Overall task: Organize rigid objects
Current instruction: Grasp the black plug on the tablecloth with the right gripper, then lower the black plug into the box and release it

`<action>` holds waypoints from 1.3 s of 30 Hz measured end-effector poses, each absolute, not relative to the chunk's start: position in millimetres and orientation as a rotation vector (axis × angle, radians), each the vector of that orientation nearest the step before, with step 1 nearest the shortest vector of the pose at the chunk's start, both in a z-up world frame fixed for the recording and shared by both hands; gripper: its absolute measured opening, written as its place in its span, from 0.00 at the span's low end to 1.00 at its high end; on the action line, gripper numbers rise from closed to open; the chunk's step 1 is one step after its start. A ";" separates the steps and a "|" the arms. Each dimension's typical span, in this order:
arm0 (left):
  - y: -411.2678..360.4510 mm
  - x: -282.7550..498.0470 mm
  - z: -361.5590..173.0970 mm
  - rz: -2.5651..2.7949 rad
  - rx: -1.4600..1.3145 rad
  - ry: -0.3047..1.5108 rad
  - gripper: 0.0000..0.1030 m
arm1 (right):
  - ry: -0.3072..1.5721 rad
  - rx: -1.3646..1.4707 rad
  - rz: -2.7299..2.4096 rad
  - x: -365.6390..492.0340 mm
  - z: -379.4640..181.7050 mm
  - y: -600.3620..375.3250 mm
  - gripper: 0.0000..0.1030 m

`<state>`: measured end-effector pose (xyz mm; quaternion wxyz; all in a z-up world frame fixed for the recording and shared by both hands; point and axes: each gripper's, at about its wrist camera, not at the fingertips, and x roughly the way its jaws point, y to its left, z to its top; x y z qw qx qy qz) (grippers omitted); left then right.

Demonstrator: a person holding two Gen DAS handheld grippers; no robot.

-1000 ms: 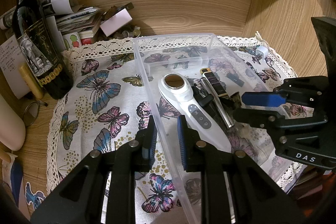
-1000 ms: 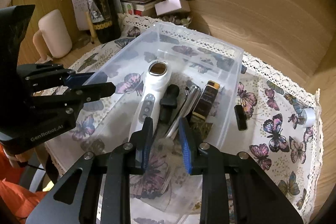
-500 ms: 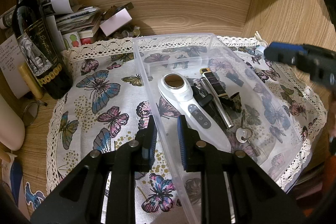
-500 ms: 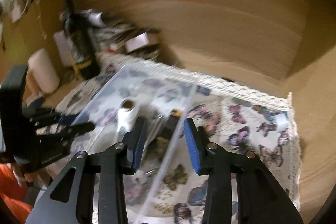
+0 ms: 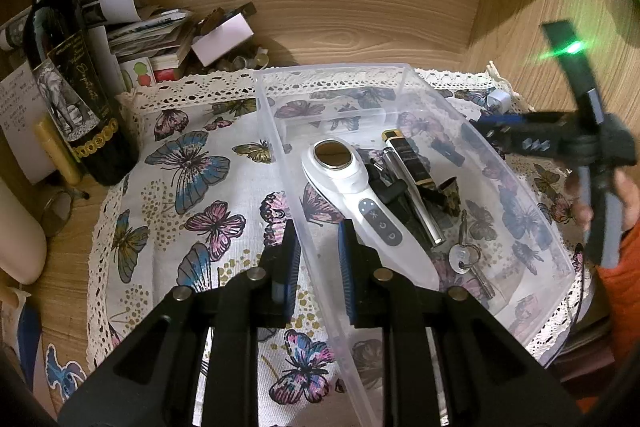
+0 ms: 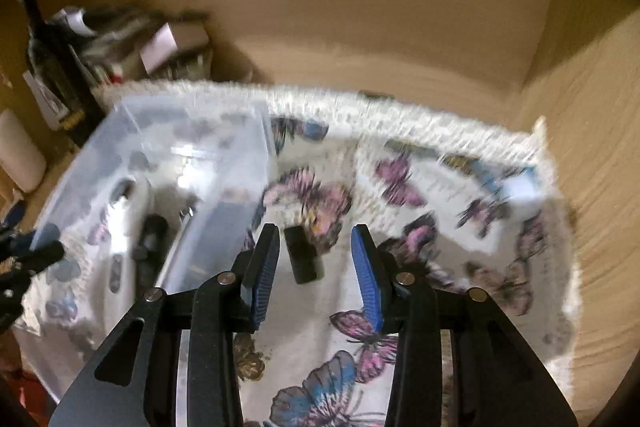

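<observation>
Left wrist view sharp: left claw (image 5: pixel 319 255) pinches near-left wall of clear bin (image 5: pixel 404 77). Inside bin: white handheld device (image 5: pixel 360 203), black tube (image 5: pixel 412 157), silver pen (image 5: pixel 416 199), key (image 5: pixel 464 255).

Right wrist view blurred: right claw (image 6: pixel 316 267) spread over butterfly cloth (image 6: pixel 420 239), small black block (image 6: pixel 302 255) between its fingers, untouched; bin at 9 o'clock.

Wine bottle (image 5: pixel 68 79) at 10 o'clock in left wrist view.
</observation>
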<state>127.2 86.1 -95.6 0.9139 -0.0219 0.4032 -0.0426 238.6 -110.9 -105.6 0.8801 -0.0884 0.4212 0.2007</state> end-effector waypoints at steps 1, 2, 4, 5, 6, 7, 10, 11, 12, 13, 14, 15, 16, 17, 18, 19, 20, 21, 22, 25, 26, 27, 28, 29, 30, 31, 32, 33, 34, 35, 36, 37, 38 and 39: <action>85.6 127.9 -95.5 -0.087 -0.044 0.832 0.18 | 0.891 -0.182 0.419 240.1 -110.2 -110.4 0.33; 85.7 128.0 -95.6 -0.086 -0.044 0.832 0.18 | 0.906 -0.183 0.426 243.1 -116.5 -109.1 0.33; 85.2 128.2 -95.6 -0.083 -0.043 0.832 0.19 | 0.926 -0.197 0.432 247.4 -126.2 -105.8 0.33; 85.6 127.6 -95.5 -0.084 -0.043 0.832 0.18 | 0.932 -0.200 0.433 248.5 -128.9 -104.9 0.33; 85.7 127.5 -95.5 -0.085 -0.043 0.832 0.19 | 0.943 -0.208 0.436 250.3 -133.6 -103.6 0.33; 85.7 127.5 -95.5 -0.084 -0.044 0.833 0.19 | 0.950 -0.217 0.435 251.9 -138.1 -102.5 0.33; 85.4 127.3 -95.3 -0.082 -0.044 0.834 0.19 | 0.936 -0.244 0.432 252.0 -142.7 -98.8 0.31; 84.9 127.5 -95.3 -0.081 -0.043 0.835 0.19 | 0.932 -0.252 0.430 252.0 -143.1 -96.4 0.28; 84.5 127.6 -95.3 -0.081 -0.042 0.835 0.19 | 0.928 -0.258 0.435 250.8 -142.7 -95.3 0.23; 84.1 127.8 -95.4 -0.080 -0.042 0.835 0.18 | 0.924 -0.262 0.432 249.7 -142.3 -94.9 0.23; 84.0 127.8 -95.4 -0.080 -0.043 0.835 0.18 | 0.917 -0.264 0.432 247.6 -141.4 -94.4 0.23; 86.2 126.8 -95.4 -0.082 -0.043 0.835 0.18 | 0.914 -0.262 0.437 246.5 -141.0 -93.3 0.23; 86.2 126.8 -95.4 -0.082 -0.042 0.834 0.18 | 0.908 -0.258 0.438 244.6 -139.3 -93.4 0.23; 86.1 126.9 -95.5 -0.081 -0.042 0.835 0.19 | 0.900 -0.256 0.437 242.8 -137.0 -94.3 0.23; 86.4 126.8 -95.4 -0.081 -0.043 0.834 0.19 | 0.891 -0.252 0.436 240.4 -133.9 -94.9 0.23; 86.2 126.9 -95.3 -0.082 -0.042 0.834 0.19 | 0.884 -0.247 0.434 237.6 -131.0 -96.8 0.23; 86.2 126.9 -95.4 -0.082 -0.042 0.834 0.19 | 0.873 -0.238 0.435 234.8 -125.9 -100.5 0.23; 86.3 126.8 -95.4 -0.082 -0.043 0.834 0.19 | 0.861 -0.226 0.439 231.7 -119.9 -102.9 0.23; 86.1 126.9 -95.4 -0.082 -0.043 0.834 0.18 | 0.849 -0.220 0.441 229.3 -114.8 -104.4 0.23; 86.2 126.9 -95.6 -0.082 -0.043 0.834 0.19 | 0.799 -0.212 0.448 217.0 -96.5 -107.5 0.23; 86.3 126.8 -95.4 -0.082 -0.044 0.834 0.19 | 0.783 -0.211 0.452 212.8 -90.4 -107.9 0.23; 86.2 126.8 -95.4 -0.082 -0.044 0.834 0.18 | 0.764 -0.211 0.458 205.7 -83.5 -107.8 0.23; 86.0 126.9 -95.5 -0.082 -0.044 0.834 0.18 | 0.751 -0.212 0.462 201.6 -78.1 -107.0 0.23; 86.2 126.8 -95.4 -0.082 -0.044 0.834 0.18 | 0.734 -0.214 0.466 197.0 -72.7 -107.5 0.23; 86.2 126.8 -95.4 -0.082 -0.043 0.834 0.18 | 0.718 -0.216 0.472 192.1 -67.3 -105.9 0.23; 86.1 126.8 -95.5 -0.082 -0.043 0.834 0.18 | 0.702 -0.218 0.478 189.0 -63.1 -103.4 0.23; 86.0 126.9 -95.5 -0.082 -0.043 0.834 0.19 | 0.688 -0.219 0.485 183.0 -58.2 -103.3 0.23; 86.1 126.8 -95.4 -0.081 -0.043 0.834 0.19 | 0.673 -0.222 0.494 178.0 -53.6 -101.5 0.23; 86.0 126.8 -95.5 -0.081 -0.043 0.834 0.19 | 0.658 -0.226 0.500 173.1 -49.5 -99.5 0.23; 86.1 126.8 -95.4 -0.081 -0.044 0.834 0.19 | 0.650 -0.230 0.504 171.6 -47.1 -96.3 0.23; 86.0 126.8 -95.4 -0.081 -0.043 0.834 0.18 | 0.638 -0.237 0.511 167.9 -44.8 -92.8 0.23; 86.0 126.8 -95.5 -0.081 -0.042 0.834 0.18 | 0.632 -0.240 0.517 167.5 -45.0 -87.2 0.23; 85.9 126.9 -95.5 -0.081 -0.042 0.833 0.19 | 0.627 -0.243 0.528 164.2 -43.4 -84.2 0.23; 86.0 126.8 -95.4 -0.081 -0.042 0.834 0.19 | 0.626 -0.252 0.544 159.8 -42.3 -80.6 0.23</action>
